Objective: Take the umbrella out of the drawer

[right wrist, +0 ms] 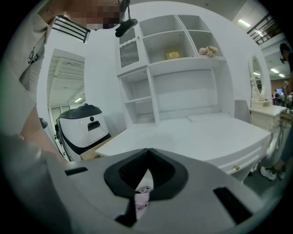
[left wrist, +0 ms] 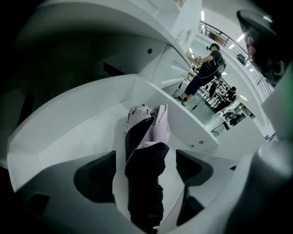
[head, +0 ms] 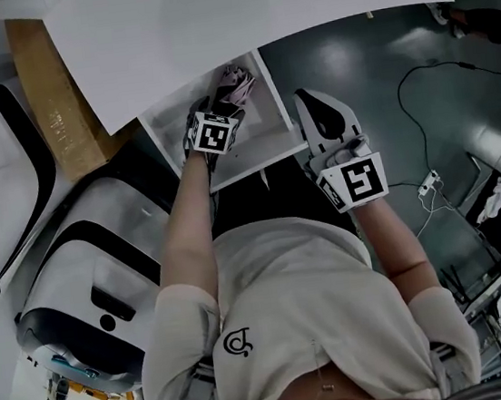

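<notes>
The white drawer (head: 260, 162) stands pulled out from under the desk top. A folded pink and black umbrella (head: 235, 85) lies inside it, toward the back. My left gripper (head: 218, 109) reaches down into the drawer, steeply tilted. In the left gripper view its jaws stand wide apart on either side of the umbrella (left wrist: 145, 137), and the dark pads (left wrist: 96, 177) do not touch the fabric. My right gripper (head: 304, 99) hovers by the drawer's right front corner. Its jaws are shut, with nothing held; a bit of pink umbrella (right wrist: 143, 195) shows below them.
The white desk top (head: 244, 12) overhangs the drawer's back. White and black machines (head: 9, 171) and a wooden board (head: 54, 101) stand to the left. Cables (head: 431, 182) lie on the dark floor at right. Shelves (right wrist: 169, 50) rise behind the desk.
</notes>
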`<state>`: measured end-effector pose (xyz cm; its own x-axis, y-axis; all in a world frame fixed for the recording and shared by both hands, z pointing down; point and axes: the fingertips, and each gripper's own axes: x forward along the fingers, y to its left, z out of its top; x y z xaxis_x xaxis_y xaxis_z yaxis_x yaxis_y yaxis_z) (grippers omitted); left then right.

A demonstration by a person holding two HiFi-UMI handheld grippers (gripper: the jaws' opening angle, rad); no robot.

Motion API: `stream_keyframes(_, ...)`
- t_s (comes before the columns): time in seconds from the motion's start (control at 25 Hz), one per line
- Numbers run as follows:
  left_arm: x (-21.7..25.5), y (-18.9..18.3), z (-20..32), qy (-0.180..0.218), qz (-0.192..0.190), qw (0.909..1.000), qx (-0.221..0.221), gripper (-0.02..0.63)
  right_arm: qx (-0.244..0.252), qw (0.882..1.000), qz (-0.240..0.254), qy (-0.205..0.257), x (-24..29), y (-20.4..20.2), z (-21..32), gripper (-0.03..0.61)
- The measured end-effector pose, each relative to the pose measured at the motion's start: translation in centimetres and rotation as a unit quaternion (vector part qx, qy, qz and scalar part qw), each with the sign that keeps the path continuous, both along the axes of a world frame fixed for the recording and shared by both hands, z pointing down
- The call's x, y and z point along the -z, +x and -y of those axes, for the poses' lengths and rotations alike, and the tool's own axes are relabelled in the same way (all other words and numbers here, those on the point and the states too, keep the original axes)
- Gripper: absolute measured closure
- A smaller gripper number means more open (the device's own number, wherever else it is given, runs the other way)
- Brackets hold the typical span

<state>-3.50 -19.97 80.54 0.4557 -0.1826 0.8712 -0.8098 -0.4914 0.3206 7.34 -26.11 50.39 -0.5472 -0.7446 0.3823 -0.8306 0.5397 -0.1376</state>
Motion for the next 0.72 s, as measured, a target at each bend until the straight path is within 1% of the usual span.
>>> stream_keyframes(0.16, -1.3, 0.2, 0.0, -0.014, 0.026, 0.9996, -0.001, 0.212, 0.004, 1.0, -0.004, -0.015, -1.3, 0.4, 0.1, 0.572)
stream_keyframes(0.28, -2.8, 0.2, -0.2, -0.019, 0.059, 0.9981, -0.006, 0.212, -0.002, 1.0, -0.004, -0.03, -2.3, 1.0, 0.3, 0.572)
stream_keyframes(0.32, -3.3, 0.1, -0.3, -0.017, 0.075, 0.997, -0.008, 0.212, -0.006, 0.999, -0.003, -0.035, -2.5, 1.3, 0.3, 0.572)
stream_keyframes(0.4, -3.7, -0.2, -0.4, 0.0, 0.109, 0.9939, -0.016, 0.218, -0.018, 0.999, 0.001, -0.047, -3.0, 1.9, 0.2, 0.572)
stream_keyframes(0.48, -3.7, -0.2, -0.4, 0.018, 0.132, 0.9908, -0.024, 0.233, -0.032, 0.998, 0.004, -0.059, -3.4, 2.6, 0.1, 0.572)
stream_keyframes(0.64, -3.6, -0.4, -0.4, 0.029, 0.128, 0.9911, -0.021, 0.265, -0.05, 0.996, -0.001, -0.07, -4.2, 3.8, -0.1, 0.572)
stream_keyframes(0.72, -3.5, -0.5, -0.2, 0.029, 0.129, 0.991, -0.022, 0.312, -0.056, 0.996, -0.001, -0.071, -4.3, 4.3, -0.1, 0.572)
